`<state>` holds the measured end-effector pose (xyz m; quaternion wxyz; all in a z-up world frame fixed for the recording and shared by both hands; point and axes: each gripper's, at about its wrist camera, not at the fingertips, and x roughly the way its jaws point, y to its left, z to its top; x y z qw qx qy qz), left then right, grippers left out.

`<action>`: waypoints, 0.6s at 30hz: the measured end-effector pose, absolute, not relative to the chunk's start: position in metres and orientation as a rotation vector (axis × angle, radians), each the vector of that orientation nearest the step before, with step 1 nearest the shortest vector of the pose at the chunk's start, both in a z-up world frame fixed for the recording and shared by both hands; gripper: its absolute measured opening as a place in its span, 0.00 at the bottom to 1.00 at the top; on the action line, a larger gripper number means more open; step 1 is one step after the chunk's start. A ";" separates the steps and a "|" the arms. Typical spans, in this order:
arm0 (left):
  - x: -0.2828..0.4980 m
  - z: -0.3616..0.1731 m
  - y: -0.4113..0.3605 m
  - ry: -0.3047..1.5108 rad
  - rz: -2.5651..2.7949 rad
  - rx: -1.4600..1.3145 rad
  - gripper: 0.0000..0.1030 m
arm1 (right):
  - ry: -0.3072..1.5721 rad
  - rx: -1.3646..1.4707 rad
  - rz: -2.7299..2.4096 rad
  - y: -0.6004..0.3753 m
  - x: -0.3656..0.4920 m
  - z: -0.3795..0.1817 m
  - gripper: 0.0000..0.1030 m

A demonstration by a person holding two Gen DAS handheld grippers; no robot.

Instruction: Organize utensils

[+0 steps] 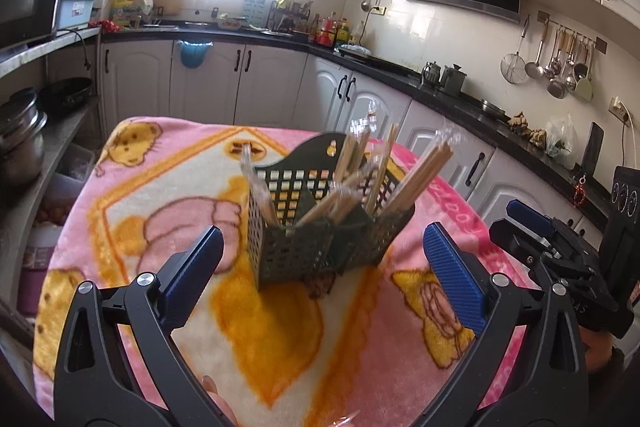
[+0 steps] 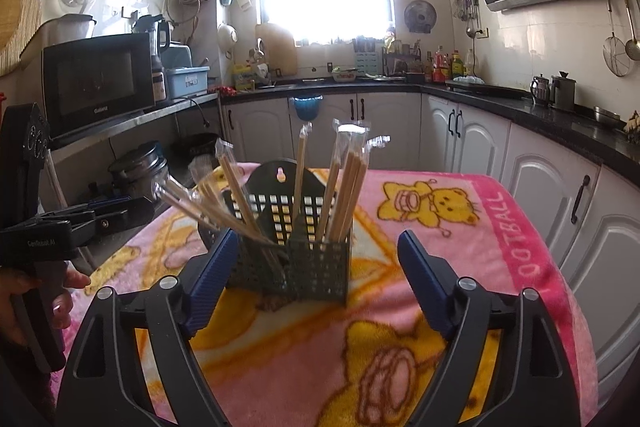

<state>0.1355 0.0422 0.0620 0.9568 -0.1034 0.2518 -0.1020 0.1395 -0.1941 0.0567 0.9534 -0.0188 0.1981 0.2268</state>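
matt plastic basket (image 2: 292,259), wooden chopsticks (image 2: 344,187), fleecy blanket (image 2: 440,267).

Utensil holder (image 1: 320,239): dark green perforated plastic basket with compartments, raised arched back panel with a hanging hole; stands upright near the middle of the pink cartoon-bear blanket (image 1: 160,195). Chopsticks (image 2: 344,187): pale wooden pairs in clear plastic sleeves, standing in the holder's compartments, leaning outward at varied angles, tips projecting above the rim.

Black claws (image 1: 323,233), ribbed blue pads (image 1: 454,273)
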 end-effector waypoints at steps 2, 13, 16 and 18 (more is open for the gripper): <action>0.134 0.056 0.041 0.519 -0.209 -0.213 0.90 | 0.407 -0.043 0.456 -0.195 0.137 0.051 0.79; 0.123 0.024 0.031 0.542 -0.215 -0.216 0.90 | 0.455 -0.025 0.435 -0.200 0.129 0.023 0.86; 0.121 0.017 0.029 0.537 -0.206 -0.211 0.90 | 0.464 -0.017 0.418 -0.203 0.126 0.015 0.89; 0.119 0.014 0.028 0.534 -0.200 -0.211 0.90 | 0.466 -0.017 0.412 -0.205 0.125 0.011 0.90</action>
